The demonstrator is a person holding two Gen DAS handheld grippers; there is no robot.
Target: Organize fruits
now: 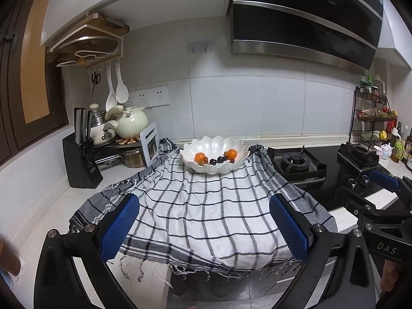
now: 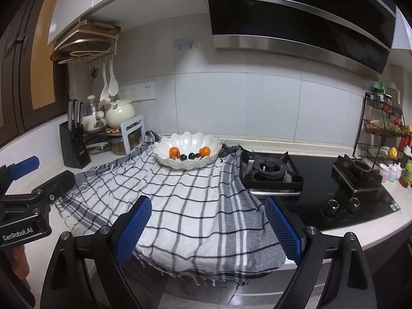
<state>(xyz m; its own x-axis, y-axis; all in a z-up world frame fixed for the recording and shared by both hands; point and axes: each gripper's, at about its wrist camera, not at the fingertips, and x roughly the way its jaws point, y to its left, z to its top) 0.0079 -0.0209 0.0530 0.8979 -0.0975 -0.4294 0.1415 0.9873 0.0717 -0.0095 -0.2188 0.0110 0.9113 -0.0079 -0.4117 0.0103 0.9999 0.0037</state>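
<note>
White stone counter (image 1: 46, 206), mid-frame: black-and-white checked cloth (image 1: 206, 206) bare, its fringe overhanging the near edge. Scalloped white ceramic bowl (image 1: 213, 159) at centre holds two oranges (image 1: 199, 157) and the small dark fruits (image 1: 213, 161); sorting looks done. My left gripper (image 1: 204, 228) and right gripper (image 2: 208, 231) both released, empty, room ahead; black gas hob (image 2: 273, 172) crowds the right.

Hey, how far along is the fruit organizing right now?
Done: two oranges and some small dark fruits lie in the white bowl on the checked cloth. In hand: nothing; the left gripper and right gripper are both open and empty. Left: no fruit shows outside the bowl, so little seems to remain.
</note>
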